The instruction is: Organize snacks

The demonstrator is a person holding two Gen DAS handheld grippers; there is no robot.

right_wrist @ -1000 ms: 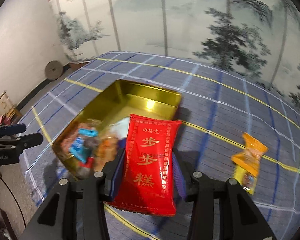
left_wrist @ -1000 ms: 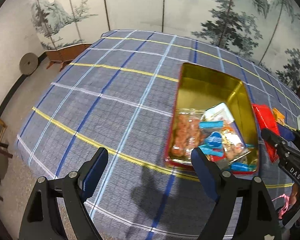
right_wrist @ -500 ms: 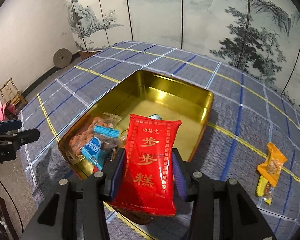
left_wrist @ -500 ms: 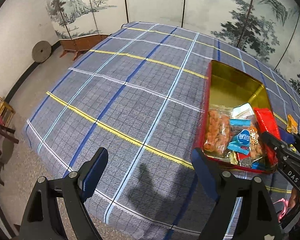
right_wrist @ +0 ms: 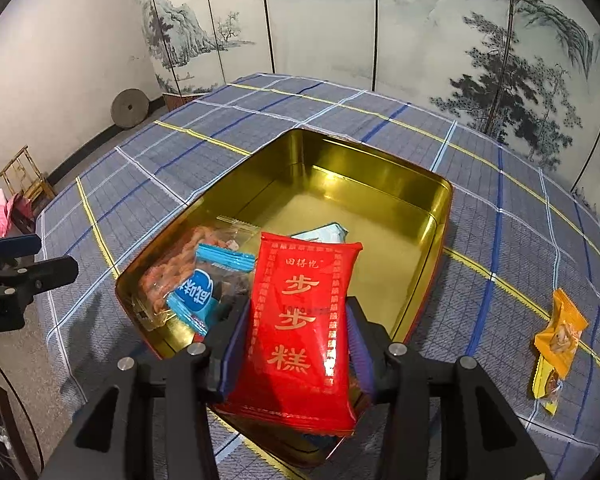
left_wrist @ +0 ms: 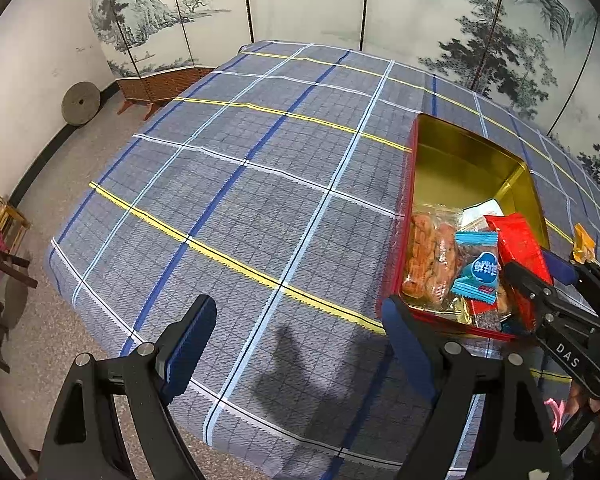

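Observation:
A gold tin with red outer walls sits on the plaid tablecloth; in the left wrist view it lies at the right. Inside are a clear bag of orange snacks, a blue packet and other wrappers. My right gripper is shut on a red snack packet and holds it over the tin's near end. The left wrist view shows that packet too. My left gripper is open and empty, left of the tin, above the cloth.
An orange snack packet lies on the cloth right of the tin. The table's near and left edges drop to a grey floor. A painted folding screen stands behind the table. A millstone and wooden furniture are at the left.
My right gripper has carried the red packet forward over the tin's near end. My left gripper has drawn back and left, so the tin sits further right in its view.

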